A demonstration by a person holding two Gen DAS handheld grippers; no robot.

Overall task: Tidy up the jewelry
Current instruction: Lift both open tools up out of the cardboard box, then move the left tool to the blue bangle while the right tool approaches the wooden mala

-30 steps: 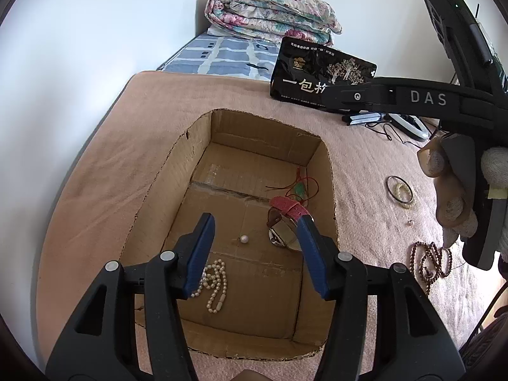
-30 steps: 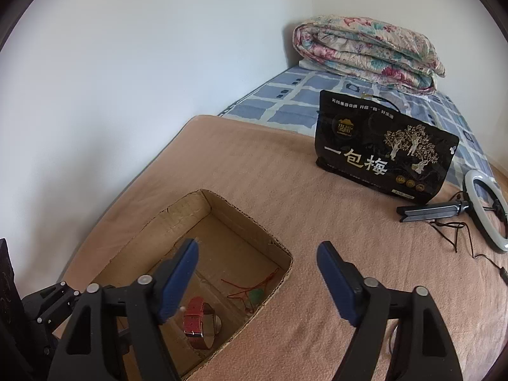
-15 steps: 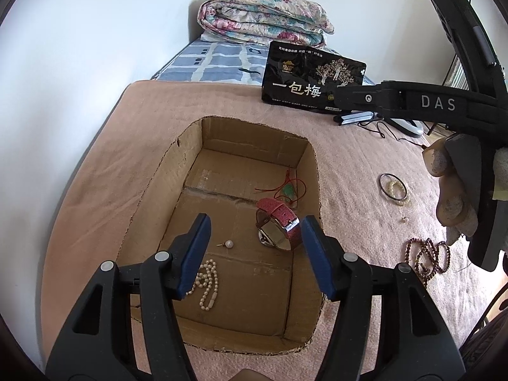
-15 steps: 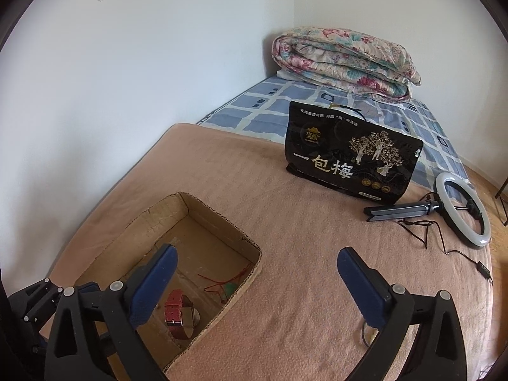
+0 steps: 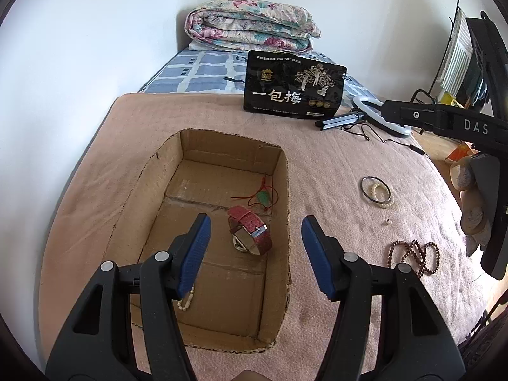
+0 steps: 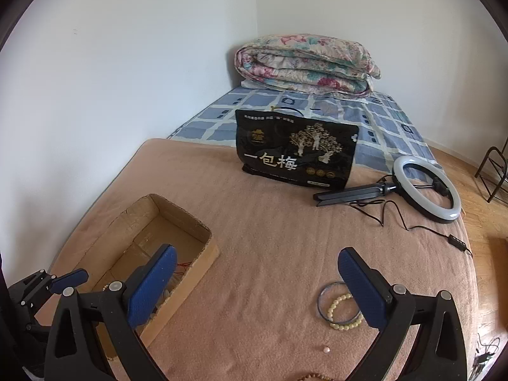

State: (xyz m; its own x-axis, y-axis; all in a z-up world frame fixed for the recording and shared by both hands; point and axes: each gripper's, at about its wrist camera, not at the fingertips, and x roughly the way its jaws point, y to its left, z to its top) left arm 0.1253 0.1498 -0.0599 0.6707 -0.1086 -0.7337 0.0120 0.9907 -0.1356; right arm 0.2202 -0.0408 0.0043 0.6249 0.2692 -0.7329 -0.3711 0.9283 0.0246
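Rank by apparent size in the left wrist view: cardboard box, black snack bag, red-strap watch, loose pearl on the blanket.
1. cardboard box, nearest the camera
2. black snack bag, farther back
3. red-strap watch
4. loose pearl

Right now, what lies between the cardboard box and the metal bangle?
Only bare pink blanket separates the cardboard box from the metal bangle, seen in the left wrist view.

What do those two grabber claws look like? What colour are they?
Both match. The left gripper and right gripper each have two black plastic arms shaped like open triangles, with round silver bolts at the joints. The fingers wear flat blue bumpy pads. Seen from the left camera, the right one's black body says "DAS" in pale letters. No cables or sleeves show.
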